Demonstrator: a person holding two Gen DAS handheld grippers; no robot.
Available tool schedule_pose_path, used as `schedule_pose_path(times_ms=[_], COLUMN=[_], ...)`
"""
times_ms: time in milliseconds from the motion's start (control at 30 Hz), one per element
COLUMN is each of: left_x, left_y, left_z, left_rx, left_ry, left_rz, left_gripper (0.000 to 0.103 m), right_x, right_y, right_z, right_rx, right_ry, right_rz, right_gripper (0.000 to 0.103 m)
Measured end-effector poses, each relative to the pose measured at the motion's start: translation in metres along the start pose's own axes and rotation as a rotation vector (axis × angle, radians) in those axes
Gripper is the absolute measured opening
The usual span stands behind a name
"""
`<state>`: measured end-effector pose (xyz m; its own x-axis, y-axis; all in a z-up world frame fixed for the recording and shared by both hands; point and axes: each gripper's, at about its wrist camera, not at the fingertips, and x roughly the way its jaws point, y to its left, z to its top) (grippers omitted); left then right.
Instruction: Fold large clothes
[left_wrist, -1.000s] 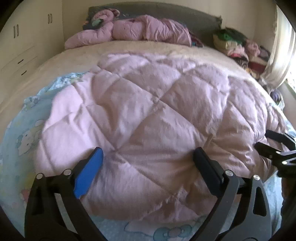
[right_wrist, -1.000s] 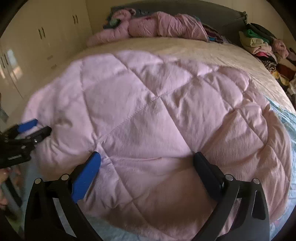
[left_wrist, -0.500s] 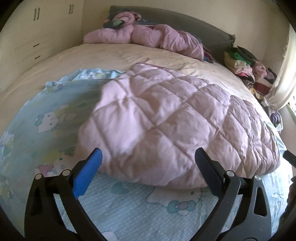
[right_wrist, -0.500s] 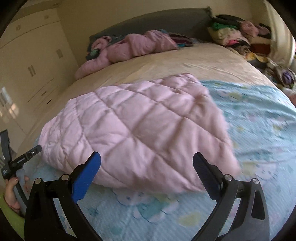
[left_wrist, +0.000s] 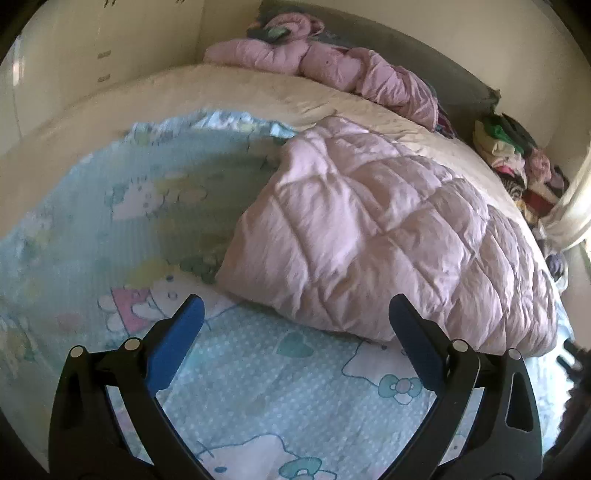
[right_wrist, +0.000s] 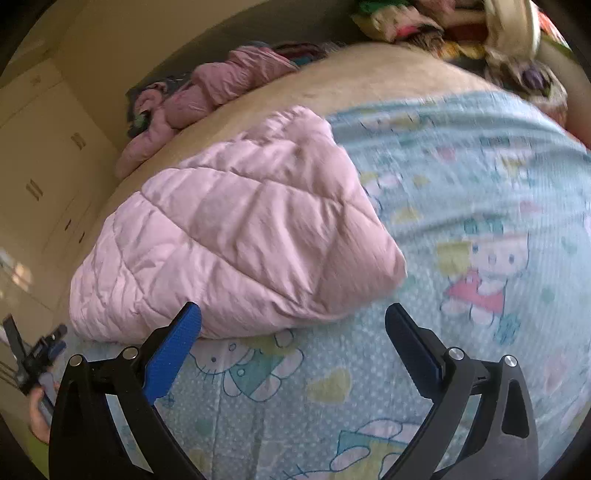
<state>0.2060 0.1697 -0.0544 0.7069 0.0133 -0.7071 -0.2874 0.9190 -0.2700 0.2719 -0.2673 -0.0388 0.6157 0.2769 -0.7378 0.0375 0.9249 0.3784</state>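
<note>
Pink quilted comforter (left_wrist: 388, 236): lies folded in a puffy bundle on the bed, resting on the pale blue cartoon-cat printed sheet (left_wrist: 280, 398); diamond stitching shows across its top.
Comforter's place in the left wrist view: ahead and to the right of the tool's fingers, its near edge just beyond the right fingertip.
Comforter's place in the right wrist view (right_wrist: 236, 243): ahead and to the left, its near edge just past the left fingertip.
Left tool (left_wrist: 295, 314): fingers spread wide apart, empty, hovering over the printed sheet and touching no fabric.
Right tool (right_wrist: 293, 319): fingers also wide apart, gripping nothing, over the printed sheet (right_wrist: 461, 229).
Blue pads: one bright blue pad (left_wrist: 173, 343) lines the inside of the left finger of each tool.
Cream bedspread (left_wrist: 221, 88): covers the far part of the bed beyond the sheet.
Crumpled pink bedding (left_wrist: 332, 66): heaped by the grey headboard (left_wrist: 424, 55), well apart from the comforter.
Stack of mixed clothes (left_wrist: 509, 155): piled at the far right of the bed.
Cream wardrobe doors (right_wrist: 44, 177): stand along the left wall.
</note>
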Motion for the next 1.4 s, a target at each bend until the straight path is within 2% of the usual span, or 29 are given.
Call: schedule_pose_path(times_ms=[100,200,367,633,833,967,1033,1100,1167,1233,1300,1333,1400], left_x=[0.006,0.016,0.038,0.072,0.096,0.105,0.106,0.104,0.101,0.093,0.078,0.073,0.061], left_y=[0.012,0.022,0.025,0.021,0.032,0.032,0.028,0.025,0.018,0.013,-0.001,-0.006,-0.012], left_z=[-0.001,-0.001,0.001,0.012,0.017,0.016,0.015,0.016,0.018,0.023,0.029,0.032,0.036], left_rx=[-0.07,-0.161,-0.266,-0.383,-0.514,-0.54,-0.538,-0.523,-0.493,-0.448,-0.356,-0.318,-0.257], left_ry=[0.032,0.079,0.142,0.204,0.218,0.169,0.152,0.142,0.133,0.114,0.079,0.065,0.041], left_rz=[-0.042,-0.13,-0.23,-0.294,-0.322,-0.316,-0.305,-0.29,-0.271,-0.258,-0.238,-0.227,-0.209], left_gripper=[0.093,0.093,0.093,0.094,0.094,0.095,0.095,0.095,0.09,0.063,0.045,0.039,0.034], right_x=[0.007,0.014,0.025,0.059,0.085,0.094,0.094,0.094,0.088,0.078,0.071,0.064,0.056], right_y=[-0.006,-0.007,-0.009,-0.033,-0.041,-0.042,-0.038,-0.027,-0.017,-0.002,0.014,0.025,0.039], right_z=[-0.005,-0.007,-0.007,0.009,0.028,0.035,0.036,0.042,0.046,0.05,0.053,0.054,0.056], right_rx=[0.036,0.064,0.122,0.4,0.48,0.494,0.458,0.383,0.307,0.197,0.091,0.026,-0.052], right_ry=[0.022,0.048,0.08,0.142,0.113,0.07,0.039,0.014,-0.007,-0.034,-0.06,-0.079,-0.109], right_rz=[-0.004,0.024,0.076,0.234,0.288,0.289,0.262,0.243,0.224,0.193,0.156,0.135,0.115], right_gripper=[0.099,0.099,0.099,0.099,0.099,0.099,0.088,0.066,0.056,0.048,0.041,0.039,0.036])
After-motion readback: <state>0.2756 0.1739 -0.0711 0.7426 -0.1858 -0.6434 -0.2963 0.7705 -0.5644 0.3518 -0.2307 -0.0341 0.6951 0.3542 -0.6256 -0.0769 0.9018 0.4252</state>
